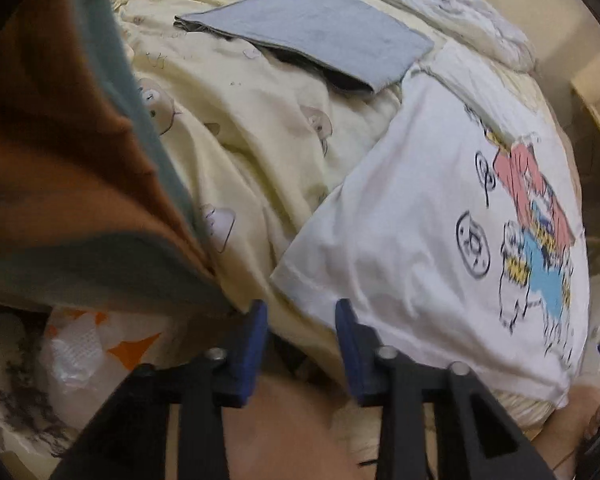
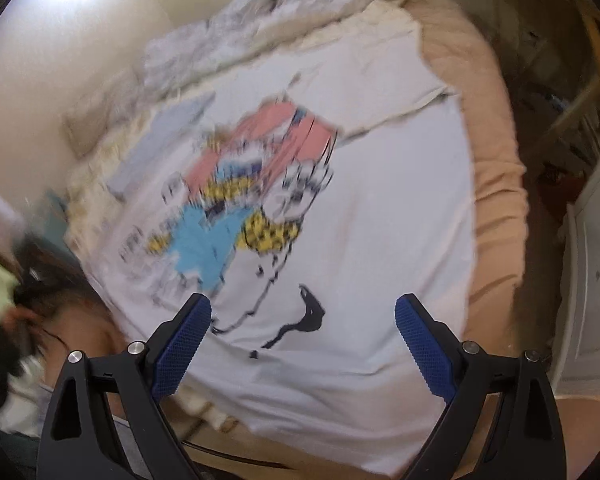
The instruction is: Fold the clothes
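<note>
White printed T-shirt (image 1: 412, 216) lies flat on the bed (image 1: 260, 152), unfolded; our left tool (image 1: 302, 312) and right tool (image 2: 303, 312) hang apart, empty. Next, we think, grasp its edge.

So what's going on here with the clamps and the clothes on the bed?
A person is folding laundry on a bed with a two-finger gripper in each hand. A white T-shirt with a cartoon print lies spread flat on the pale yellow bedcover. Both the left gripper and the right gripper hover open over the shirt's near edge, gripping nothing. Further back, a grey garment already lies folded, and an orange and teal cloth hangs at the left.
</note>
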Demonstrator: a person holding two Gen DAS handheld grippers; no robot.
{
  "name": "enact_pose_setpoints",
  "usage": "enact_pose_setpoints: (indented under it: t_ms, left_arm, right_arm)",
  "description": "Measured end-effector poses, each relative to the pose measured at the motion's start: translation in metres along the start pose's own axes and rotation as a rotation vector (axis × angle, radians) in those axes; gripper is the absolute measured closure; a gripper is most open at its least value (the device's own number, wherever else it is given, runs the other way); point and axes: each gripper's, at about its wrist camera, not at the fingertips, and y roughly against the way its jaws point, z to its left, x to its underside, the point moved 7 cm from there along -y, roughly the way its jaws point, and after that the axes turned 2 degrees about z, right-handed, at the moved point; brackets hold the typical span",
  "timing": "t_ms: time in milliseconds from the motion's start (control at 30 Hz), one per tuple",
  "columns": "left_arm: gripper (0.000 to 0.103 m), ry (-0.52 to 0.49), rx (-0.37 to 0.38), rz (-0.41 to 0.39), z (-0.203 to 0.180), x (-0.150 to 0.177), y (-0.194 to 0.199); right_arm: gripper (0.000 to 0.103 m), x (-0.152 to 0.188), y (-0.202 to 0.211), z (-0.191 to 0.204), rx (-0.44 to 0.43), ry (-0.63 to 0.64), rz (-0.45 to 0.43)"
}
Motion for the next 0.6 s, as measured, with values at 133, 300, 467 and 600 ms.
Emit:
enact_pose_setpoints:
  t_ms: [133,300,467,600]
  left_arm:
    - [0.061,0.020,-0.001,0.000,-0.002,-0.007,-0.008]
    - [0.057,0.064,0.017,0.057,-0.004,-0.008,-0.025]
    - [0.057,0.082,0.022,0.058,-0.006,-0.013,-0.030]
    - [0.057,0.100,0.031,0.059,-0.006,-0.013,-0.036]
  right_arm:
    - [0.008,0.005,0.037,-0.039,-0.005,-0.147,0.028]
    - [0.008,0.048,0.031,-0.074,0.018,-0.378,0.199]
    - [0.028,0.090,0.005,-0.076,0.039,-0.465,0.348]
    - [0.035,0.112,-0.012,-0.078,0.049,-0.509,0.397]
